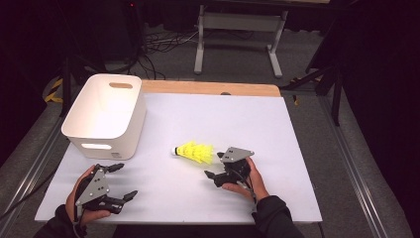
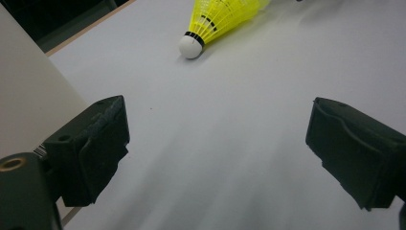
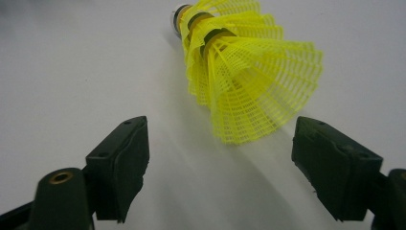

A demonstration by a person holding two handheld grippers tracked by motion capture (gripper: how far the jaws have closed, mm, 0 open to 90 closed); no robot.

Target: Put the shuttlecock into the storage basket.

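— Forearms were seen lowest in the high view; why was the right tool (image 1: 214, 165) angled toward the shuttlecock (image 1: 194, 151)?
— Its skirt was being approached on the tabletop (image 1: 163, 114), nothing gripped.
— And the gripper views?
— Left tool (image 2: 218, 143) was spread, idle; right jaws were spread just short of the skirt.

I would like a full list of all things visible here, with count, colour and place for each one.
shuttlecock: one, yellow skirt with white cork, lying on its side at mid table, just ahead of the right gripper
bin: one, white, with handle slots, at the table's far left
table: one, white top with a wooden far edge
frame: one, grey metal, on the floor beyond the table
cables: several, dark, on the floor behind the bin
left gripper: one, black, near left, jaws open, nothing between them
right gripper: one, black, jaws open toward the skirt, not touching it
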